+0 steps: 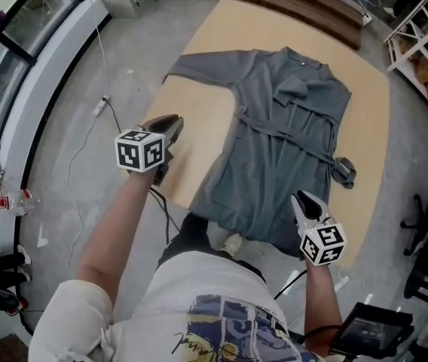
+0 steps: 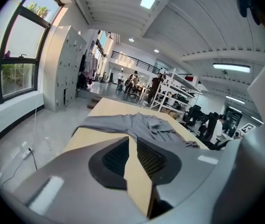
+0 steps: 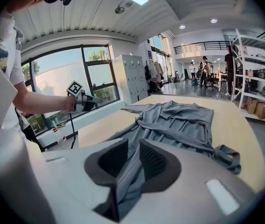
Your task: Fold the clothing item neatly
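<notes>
Big bright workshop hall, windows and lockers down one side, shelving down the other, and at centre a pale wooden surface (image 1: pixel 206 36) with the grey belted robe (image 1: pixel 289 127) spread flat on it. Its collar lies at the far end and one sleeve (image 1: pixel 199 68) is flung out toward the left edge.

The right tongs (image 1: pixel 305 199) sit at the near hem, angled downward, jaws narrow with a ridge of grey cloth running up between them. That reads as a pinch on the hem. The left tongs (image 1: pixel 170 124) hover near the surface's left edge, well apart from the robe, jaws a slim gap apart with only bare wood showing through: empty. The left forearm is stretched out from the body, tongs tipped forward and down.

The job here looks like getting a matching grip: bring the left tongs to the opposite hem corner, take only the edge, then lift both corners level so the fold lands square.
</notes>
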